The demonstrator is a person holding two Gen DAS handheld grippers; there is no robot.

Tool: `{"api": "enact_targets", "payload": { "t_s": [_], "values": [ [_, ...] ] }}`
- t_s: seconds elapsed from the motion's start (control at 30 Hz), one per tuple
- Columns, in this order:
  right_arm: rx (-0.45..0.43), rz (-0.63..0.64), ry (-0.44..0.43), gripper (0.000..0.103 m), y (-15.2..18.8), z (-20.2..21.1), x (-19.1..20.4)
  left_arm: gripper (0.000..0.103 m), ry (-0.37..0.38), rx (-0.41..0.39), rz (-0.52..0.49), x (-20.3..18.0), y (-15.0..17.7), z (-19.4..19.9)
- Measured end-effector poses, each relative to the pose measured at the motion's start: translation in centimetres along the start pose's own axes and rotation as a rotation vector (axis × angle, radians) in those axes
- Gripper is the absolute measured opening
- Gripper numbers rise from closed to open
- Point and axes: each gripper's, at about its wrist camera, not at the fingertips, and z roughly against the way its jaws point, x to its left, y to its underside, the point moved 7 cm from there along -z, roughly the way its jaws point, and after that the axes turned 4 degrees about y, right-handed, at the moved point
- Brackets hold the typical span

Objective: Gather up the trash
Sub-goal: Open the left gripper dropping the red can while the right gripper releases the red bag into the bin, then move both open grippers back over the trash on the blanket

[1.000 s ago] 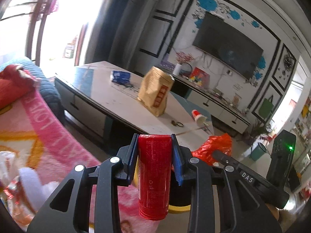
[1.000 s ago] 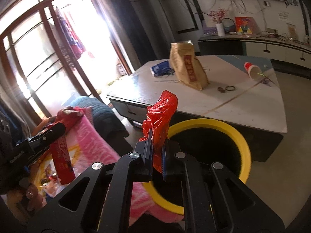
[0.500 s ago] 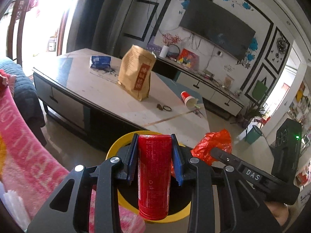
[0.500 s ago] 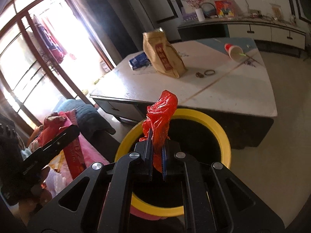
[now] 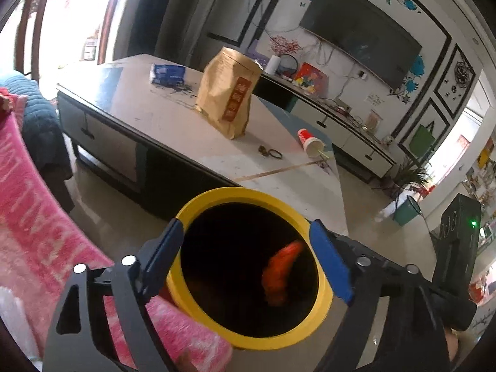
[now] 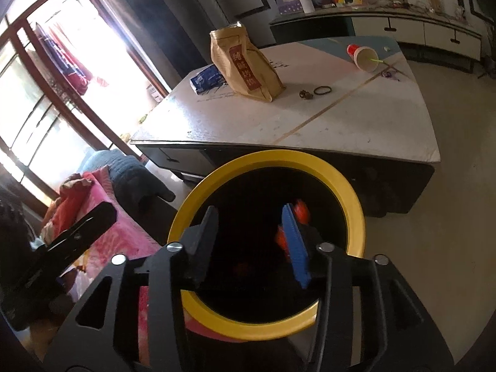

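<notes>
- Left wrist view: left hand-held gripper, jaws spread wide above the yellow-rimmed bin; they have just been opening, and nothing is between the pads.
- Same view: red plastic bag, blurred, inside the dark mouth of the bin, free of both pads.
- Same view: the red can cannot be made out in the black interior.
- Same view: bench behind the bin, carrying a brown paper bag standing upright, a blue packet beyond it, a red paper cup lying on its side, and a black ring between bag and cup.
- Same view: pink blanket at left, touching the bin's side; the other tool's black body at right.
- Right wrist view: right hand-held gripper, jaws parted over the bin; they have just been opening, and the gap between the pads is empty.
- Same view: red plastic bag, blurred, showing in red patches on either side of the blue pad, within the bin's mouth; whether it touches the pad I cannot tell.
- Same view: bench beyond the bin with the brown paper bag, blue packet, red paper cup and black ring.
- Same view: pink blanket at left.
</notes>
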Motion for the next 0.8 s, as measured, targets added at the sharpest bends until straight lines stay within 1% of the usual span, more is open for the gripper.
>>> {"api": "enact_targets", "payload": {
  "t_s": [0.03,0.1,0.23,0.33,0.4,0.47,0.63,0.8],
  "values": [
    [-0.011,0.02,0.007,0.038,0.1,0.2,0.5,0.085,-0.013,-0.011,0.002,0.2,0.0,0.6],
    [-0.039,0.054,0.012,0.043,0.1,0.8,1.5,0.09,-0.042,-0.046,0.003,0.7,0.0,2.5],
    [-0.09,0.105,-0.01,0.047,0.1,2.1,3.7,0.094,-0.101,-0.112,-0.005,1.6,-0.2,5.9],
    [-0.128,0.156,-0.033,0.048,0.4,3.1,5.8,0.094,-0.147,-0.16,0.006,2.6,-0.2,8.5],
    [-0.149,0.195,-0.052,0.051,0.7,3.7,7.2,0.095,-0.179,-0.193,0.016,3.5,-0.2,10.4],
    [-0.166,0.222,-0.069,0.051,1.0,4.3,8.4,0.095,-0.205,-0.219,0.028,4.2,-0.1,12.0],
    [-0.184,0.29,-0.121,0.051,2.1,5.4,11.3,0.095,-0.268,-0.282,0.059,6.2,0.4,15.9],
    [-0.188,0.343,-0.184,0.053,3.8,6.6,14.1,0.095,-0.311,-0.316,0.085,7.8,1.0,18.6]
  ]
}}
